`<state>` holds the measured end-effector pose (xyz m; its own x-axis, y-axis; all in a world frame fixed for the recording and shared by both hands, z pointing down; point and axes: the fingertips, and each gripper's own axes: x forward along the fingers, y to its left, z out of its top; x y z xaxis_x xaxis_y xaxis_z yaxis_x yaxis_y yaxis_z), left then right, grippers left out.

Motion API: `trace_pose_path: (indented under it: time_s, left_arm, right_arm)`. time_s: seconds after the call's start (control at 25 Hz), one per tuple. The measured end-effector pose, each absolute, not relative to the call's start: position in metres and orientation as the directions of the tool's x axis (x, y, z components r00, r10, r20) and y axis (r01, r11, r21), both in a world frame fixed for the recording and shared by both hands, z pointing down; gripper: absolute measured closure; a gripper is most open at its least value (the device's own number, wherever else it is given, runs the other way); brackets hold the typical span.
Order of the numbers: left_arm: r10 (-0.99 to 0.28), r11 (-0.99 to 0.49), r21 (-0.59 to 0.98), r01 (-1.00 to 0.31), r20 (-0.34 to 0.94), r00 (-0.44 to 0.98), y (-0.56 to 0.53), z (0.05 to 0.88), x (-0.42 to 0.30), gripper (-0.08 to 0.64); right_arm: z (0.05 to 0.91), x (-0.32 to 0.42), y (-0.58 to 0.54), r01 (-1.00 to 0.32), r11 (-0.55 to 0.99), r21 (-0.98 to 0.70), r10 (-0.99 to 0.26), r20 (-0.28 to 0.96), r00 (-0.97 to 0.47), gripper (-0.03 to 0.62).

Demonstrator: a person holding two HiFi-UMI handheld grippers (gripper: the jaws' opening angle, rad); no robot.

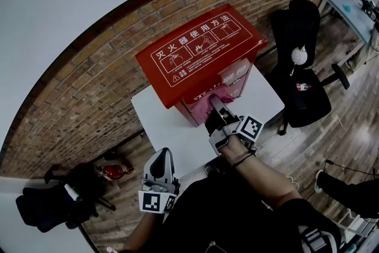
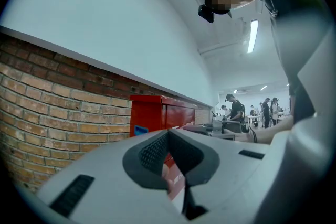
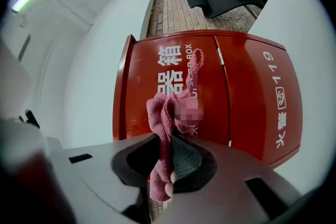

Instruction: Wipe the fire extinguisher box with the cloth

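The red fire extinguisher box (image 1: 201,59) stands on a small white table (image 1: 166,127) against a brick wall; its white-printed lid is on top. My right gripper (image 1: 218,105) is shut on a pink cloth (image 1: 213,98) and holds it against the box's front. In the right gripper view the cloth (image 3: 167,113) bunches up from between the jaws, right in front of the red front panel (image 3: 236,92). My left gripper (image 1: 160,169) hangs low at the table's near edge, away from the box, jaws together with nothing in them. The left gripper view shows the box (image 2: 163,115) from the side.
A black office chair (image 1: 302,68) stands to the right of the table. A black bag and dark items (image 1: 53,198) lie on the wooden floor at the left. A desk (image 1: 355,9) stands at the far right. People stand in the far background (image 2: 236,110).
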<state>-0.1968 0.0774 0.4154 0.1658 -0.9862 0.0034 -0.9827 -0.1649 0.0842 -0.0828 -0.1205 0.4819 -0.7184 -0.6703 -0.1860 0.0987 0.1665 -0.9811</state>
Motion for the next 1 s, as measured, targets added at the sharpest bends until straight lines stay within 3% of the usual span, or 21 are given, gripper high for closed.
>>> trace_pose_path:
  time_s: [1.0]
  left_arm:
    - [-0.982, -0.188, 0.077, -0.979, 0.014, 0.189, 0.082, 0.417, -0.195, 0.522]
  right_arm:
    - [0.390, -0.083, -0.119, 0.226, 0.267, -0.937, -0.648, -0.348, -0.677, 0.525]
